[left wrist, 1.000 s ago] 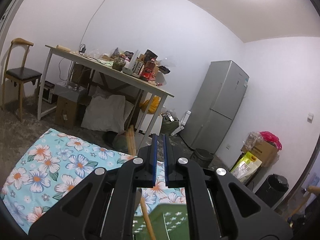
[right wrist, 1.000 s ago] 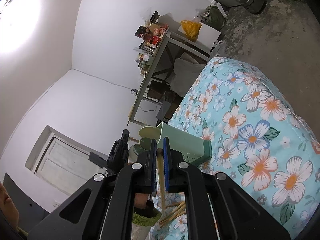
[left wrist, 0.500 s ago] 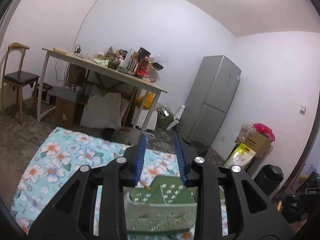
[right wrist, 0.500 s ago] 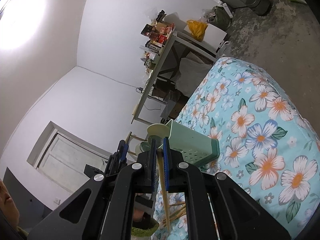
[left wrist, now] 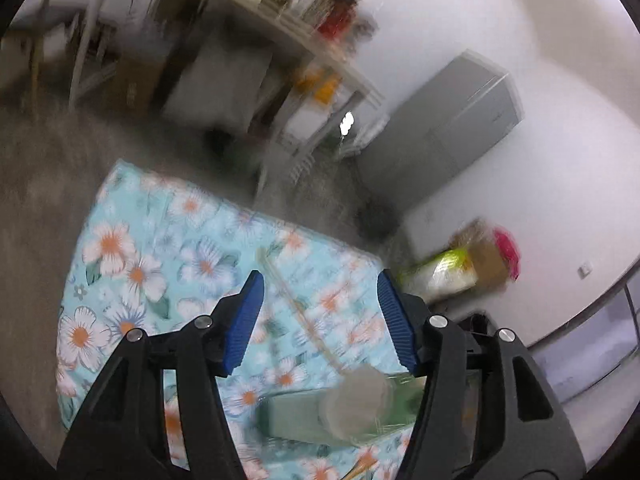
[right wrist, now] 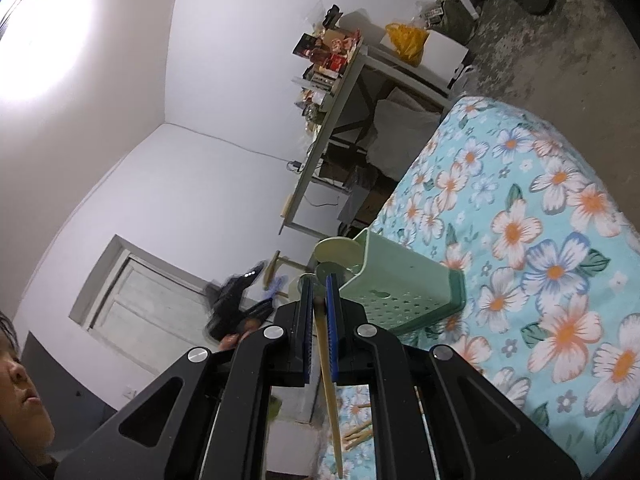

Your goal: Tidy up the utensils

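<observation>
The left wrist view is blurred by motion. My left gripper [left wrist: 320, 312] is opening, its blue pads [left wrist: 248, 320] wide apart with nothing held between them. Below it the green utensil holder [left wrist: 304, 416] lies on the floral cloth [left wrist: 132, 276]. A thin pale stick [left wrist: 296, 304] shows beyond the gap. My right gripper [right wrist: 318, 284] is shut on a wooden chopstick [right wrist: 329, 384] that hangs down between its pads, just short of the green holder [right wrist: 400, 292]. The left gripper [right wrist: 240, 300] appears there as a dark blur to the left.
Several more chopsticks [right wrist: 356, 432] lie on the cloth [right wrist: 560, 272] under my right gripper. A cluttered white table [right wrist: 344, 80], a grey fridge [left wrist: 460, 128], a door [right wrist: 132, 304] and boxes and bags [left wrist: 472, 264] ring the room. A person is at the lower left edge.
My left gripper opened and let go of the chopstick over the green holder, then swung and tilted down toward the cloth. My right gripper kept its chopstick and barely moved.
</observation>
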`<state>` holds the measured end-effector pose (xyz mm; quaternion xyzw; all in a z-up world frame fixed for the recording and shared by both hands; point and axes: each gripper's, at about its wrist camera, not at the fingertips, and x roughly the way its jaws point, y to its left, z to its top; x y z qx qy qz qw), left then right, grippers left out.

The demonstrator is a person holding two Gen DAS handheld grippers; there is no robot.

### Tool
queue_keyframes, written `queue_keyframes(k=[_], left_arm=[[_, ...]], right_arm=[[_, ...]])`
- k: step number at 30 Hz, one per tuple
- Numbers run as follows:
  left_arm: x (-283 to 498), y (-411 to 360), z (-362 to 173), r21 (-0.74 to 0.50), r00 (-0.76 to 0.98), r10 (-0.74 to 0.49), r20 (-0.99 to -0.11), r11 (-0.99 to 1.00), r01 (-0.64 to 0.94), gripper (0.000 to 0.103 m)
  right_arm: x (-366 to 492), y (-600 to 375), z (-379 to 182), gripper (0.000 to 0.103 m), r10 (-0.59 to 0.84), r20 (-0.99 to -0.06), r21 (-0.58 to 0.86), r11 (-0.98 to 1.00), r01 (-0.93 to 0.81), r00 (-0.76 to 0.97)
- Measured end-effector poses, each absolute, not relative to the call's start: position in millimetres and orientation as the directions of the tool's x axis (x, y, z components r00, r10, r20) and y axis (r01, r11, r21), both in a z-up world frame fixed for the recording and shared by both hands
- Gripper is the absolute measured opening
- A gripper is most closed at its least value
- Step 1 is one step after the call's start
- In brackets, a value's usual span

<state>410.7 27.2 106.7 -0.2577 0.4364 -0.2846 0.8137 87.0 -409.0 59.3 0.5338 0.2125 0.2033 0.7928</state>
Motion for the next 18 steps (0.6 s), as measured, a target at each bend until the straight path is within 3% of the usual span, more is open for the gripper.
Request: queue_keyframes(k=[3, 8, 12, 18], left_arm=[[464, 7, 64, -0.683, 0.278, -0.708, -0.65, 0.704, 0.196, 0.056], [512, -23, 4, -0.775, 0.082, -0.774, -0.628, 0.632, 0.026, 0.053], [540, -39, -25, -0.797, 0.03, -0.797, -0.603, 0.601, -0.056, 0.038], [559, -66, -49, -0.771, -0.015, -0.774, -0.633, 0.632, -0.073, 0.025]], right_arm=[[90, -409, 60, 0.007, 0.548, -0.119, 0.934, 0.343, -0.094, 0.828], [94, -414, 62, 0.007, 0.534, -0.13, 0.931, 0.356, -0.083, 0.835], [98, -416, 62, 0.007, 0.533, -0.134, 0.93, 0.358, -0.079, 0.835], [101, -419, 61, 0.007, 0.525, -0.147, 0.929, 0.365, -0.066, 0.838]])
